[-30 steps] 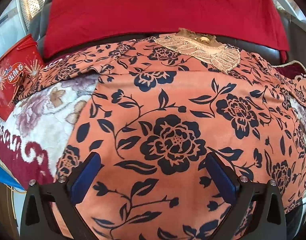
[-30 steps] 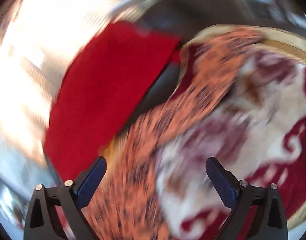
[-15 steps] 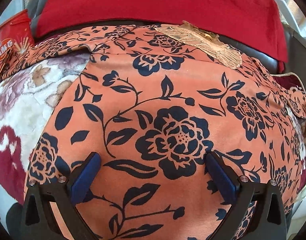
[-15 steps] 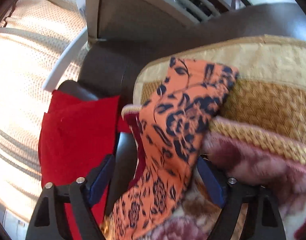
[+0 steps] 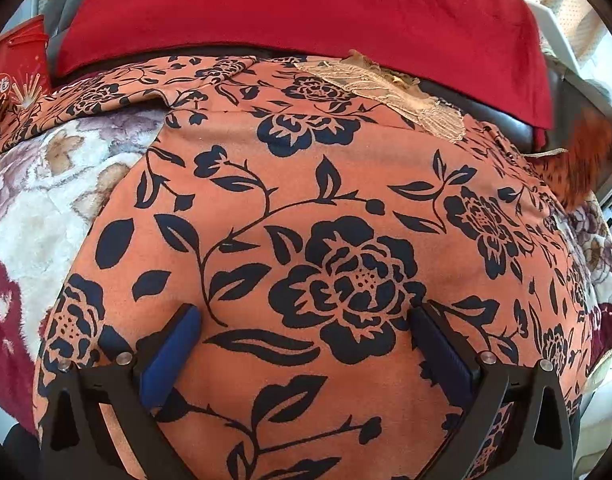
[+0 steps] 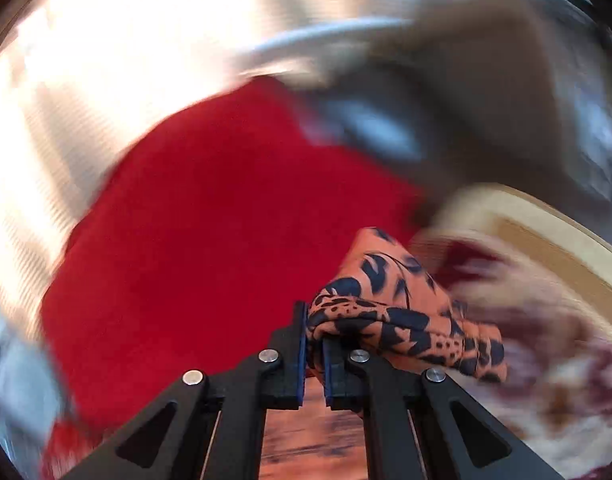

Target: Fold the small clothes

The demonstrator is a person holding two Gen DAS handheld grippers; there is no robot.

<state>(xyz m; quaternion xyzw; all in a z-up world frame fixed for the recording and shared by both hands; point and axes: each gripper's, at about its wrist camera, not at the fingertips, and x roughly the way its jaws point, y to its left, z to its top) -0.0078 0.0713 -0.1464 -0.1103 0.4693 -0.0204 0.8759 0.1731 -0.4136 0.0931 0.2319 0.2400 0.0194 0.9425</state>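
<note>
Left wrist view showed the orange floral garment [image 5: 306, 208] spread on a plush floral blanket [image 5: 46, 184], left gripper [image 5: 302, 344] spread wide above it. The right gripper [image 6: 313, 344] was clamped on a bunched corner [image 6: 389, 312]. Thin, limp cloth; edges and corners looked best to pinch.

Left wrist view: red bag [image 5: 18, 68] at the left edge carries white Chinese characters, cut off by the frame and unreadable. Right wrist view: no text visible.
</note>
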